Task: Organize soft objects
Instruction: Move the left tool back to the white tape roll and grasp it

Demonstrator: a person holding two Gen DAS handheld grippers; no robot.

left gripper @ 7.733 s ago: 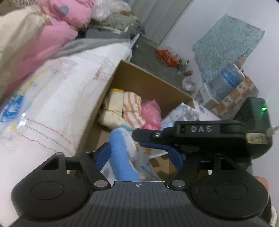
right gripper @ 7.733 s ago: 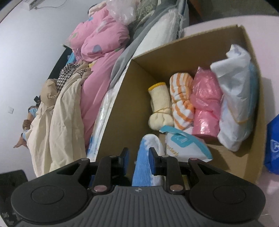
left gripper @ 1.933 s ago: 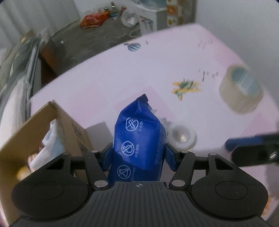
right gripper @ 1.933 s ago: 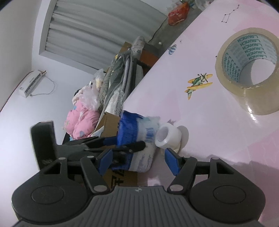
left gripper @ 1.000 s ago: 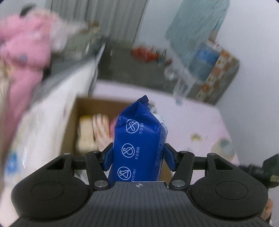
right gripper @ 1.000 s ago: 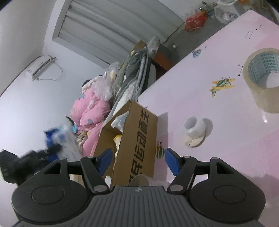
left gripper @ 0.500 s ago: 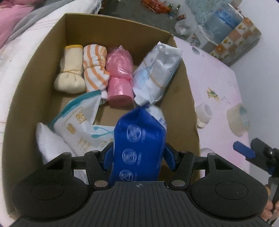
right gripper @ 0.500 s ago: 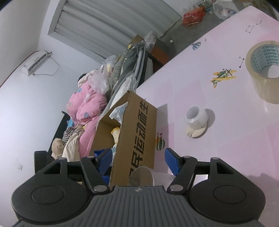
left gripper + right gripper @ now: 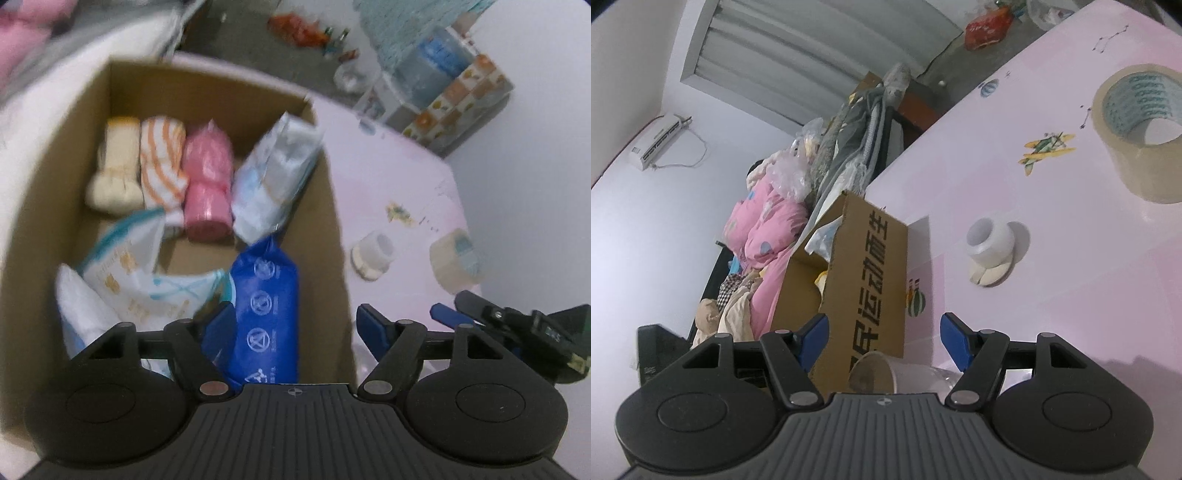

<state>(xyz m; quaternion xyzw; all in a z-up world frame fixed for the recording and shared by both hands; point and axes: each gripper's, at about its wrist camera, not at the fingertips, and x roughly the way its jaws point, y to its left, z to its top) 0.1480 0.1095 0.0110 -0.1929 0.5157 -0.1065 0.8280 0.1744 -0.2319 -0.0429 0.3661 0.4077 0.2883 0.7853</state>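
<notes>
Seen from the left wrist, the open cardboard box (image 9: 328, 221) holds a cream roll (image 9: 114, 170), an orange-striped roll (image 9: 162, 162), a pink bagged roll (image 9: 207, 184), a white-blue pack (image 9: 273, 181) and a teal-printed tissue pack (image 9: 136, 273). A blue pack (image 9: 266, 306) rests in the box's near right corner. My left gripper (image 9: 293, 323) hangs over it with its jaws opening. The pack lies by the left finger, and the right finger stands clear of it. My right gripper (image 9: 882, 332) is open and holds nothing, beside the printed outer wall of the box (image 9: 871, 273).
On the pink table (image 9: 1071, 295) stand a brown tape roll (image 9: 1137, 122) and a small white roll (image 9: 990, 243). A clear plastic cup (image 9: 882, 373) lies under the right gripper. Pink bedding (image 9: 764, 229) is piled beyond the box.
The left gripper has sunk toward the box and its jaws have spread off the blue pack, which now rests inside. The right gripper has stayed put.
</notes>
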